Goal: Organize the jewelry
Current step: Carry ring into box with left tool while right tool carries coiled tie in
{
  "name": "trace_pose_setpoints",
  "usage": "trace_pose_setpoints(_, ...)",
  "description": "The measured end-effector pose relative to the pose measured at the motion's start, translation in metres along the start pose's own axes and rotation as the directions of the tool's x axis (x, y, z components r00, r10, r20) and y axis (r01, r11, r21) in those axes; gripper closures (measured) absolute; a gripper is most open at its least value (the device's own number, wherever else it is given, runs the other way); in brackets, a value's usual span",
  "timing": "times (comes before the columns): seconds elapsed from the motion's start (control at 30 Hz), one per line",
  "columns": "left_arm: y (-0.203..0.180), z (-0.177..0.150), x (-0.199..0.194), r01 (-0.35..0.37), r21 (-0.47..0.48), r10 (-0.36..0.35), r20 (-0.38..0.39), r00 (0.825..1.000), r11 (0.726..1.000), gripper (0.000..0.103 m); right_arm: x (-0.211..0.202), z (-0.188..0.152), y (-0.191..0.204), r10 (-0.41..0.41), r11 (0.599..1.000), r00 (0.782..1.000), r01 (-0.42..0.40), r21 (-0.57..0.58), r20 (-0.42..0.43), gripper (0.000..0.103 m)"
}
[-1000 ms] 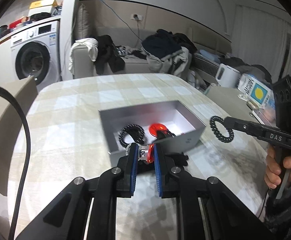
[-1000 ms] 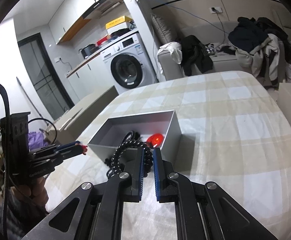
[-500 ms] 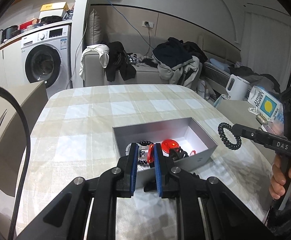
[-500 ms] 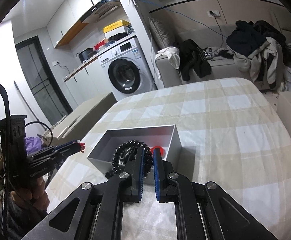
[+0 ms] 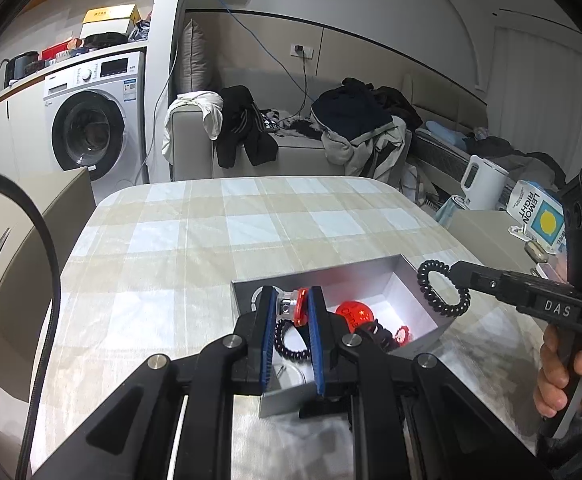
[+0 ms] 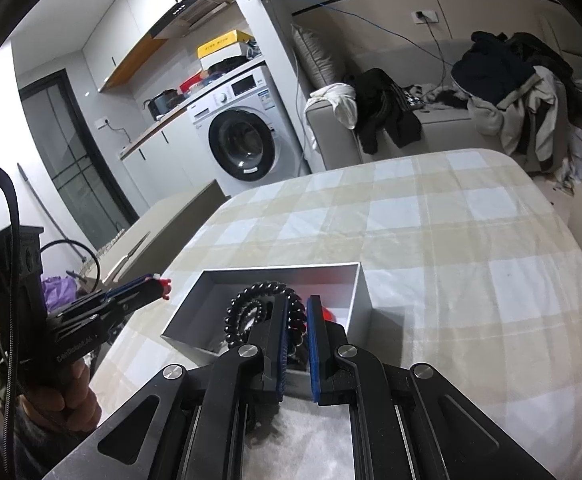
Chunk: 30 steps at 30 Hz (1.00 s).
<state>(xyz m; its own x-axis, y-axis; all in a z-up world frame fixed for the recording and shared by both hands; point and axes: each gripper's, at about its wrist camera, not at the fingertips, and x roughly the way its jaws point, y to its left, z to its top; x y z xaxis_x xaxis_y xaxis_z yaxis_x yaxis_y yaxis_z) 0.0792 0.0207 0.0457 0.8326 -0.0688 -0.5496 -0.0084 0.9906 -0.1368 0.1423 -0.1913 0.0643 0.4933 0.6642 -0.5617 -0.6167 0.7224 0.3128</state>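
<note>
both grippers have carried their loads from beside the box to over its open top since the earlier frames, the box sliding down and closer in each wrist view. the left gripper is clenched on a small clear and red clip, pinched at the very tips of its blue pads, so the piece hangs free above the grey box and looks ready to drop straight in. the right gripper is clenched on a black spiral hair tie; in the left wrist view the tie dangles as a full loop from the tip, just over the box's far right corner. gripping only one strand of the coil keeps the rest loose, which i judge should let it fall clear when the jaws part. inside the box already lie another black coil, a round red badge and a small red beaded piece, so sorting seems well along. the box sits on the checked tablecloth, near the person's edge of the table. a hand wraps the right tool's grip. the next step is probably to release both pieces into the box.
</note>
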Motion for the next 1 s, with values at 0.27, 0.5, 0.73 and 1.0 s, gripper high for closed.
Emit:
trace_pose_setpoints(0.27, -0.002, 0.000, 0.015, 0.006, -0.014, -0.006, -0.004, 1.000, 1.000, 0.092, 0.017, 0.005, 0.000, -0.033, 0.999, 0.999, 0.033, 0.004, -0.006, 0.095)
trace_pose_setpoints(0.5, -0.004, -0.002, 0.027, 0.008, -0.014, -0.009, -0.035, 0.999, 1.000, 0.092, 0.029, 0.005, 0.001, -0.061, 0.998, 0.998, 0.060, -0.015, -0.016, 0.095)
trace_pose_setpoints(0.73, -0.009, -0.006, 0.035, 0.007, 0.005, -0.007, -0.057, 0.998, 1.000, 0.092, 0.038, 0.003, 0.002, -0.081, 0.996, 0.996, 0.080, -0.032, -0.032, 0.095)
trace_pose_setpoints(1.0, -0.017, -0.011, 0.041, 0.010, 0.027, -0.008, -0.078, 0.997, 1.000, 0.092, 0.045, -0.001, 0.005, -0.095, 0.994, 0.994, 0.092, -0.057, -0.049, 0.095)
